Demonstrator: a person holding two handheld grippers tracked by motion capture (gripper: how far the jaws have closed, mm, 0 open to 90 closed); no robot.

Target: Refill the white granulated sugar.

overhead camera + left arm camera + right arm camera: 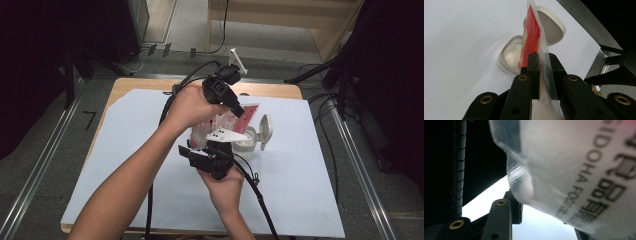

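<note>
You are holding a red and clear plastic pouch (227, 121) in the air above the middle of the bench (150, 150), which is covered by a white sheet. Your left gripper (239, 111) reaches in from above, toward the far edge; in the left gripper view its fingers (534, 72) are pressed together on the pouch's clear sealed edge (547, 75), one on each face. Your right gripper (210, 156) comes up from the near edge, under the pouch. In the right gripper view the pouch's clear printed film (574, 170) hangs very close to the camera, and one finger (514, 207) sits against its lower corner. The other finger is hidden, so you cannot tell whether this gripper is clamped on the film or only touching it.

Directly beneath the pouch, a small white container (246, 141) stands on the bench with its hinged lid (266, 129) flipped open toward the right edge.

The likely risks: if the two grippers pull apart unevenly, the slick film could slip out of the left fingers, or tear suddenly and spill the contents onto the sheet beside the container. Lowering either hand could also knock the light container or flip its lid shut.
</note>
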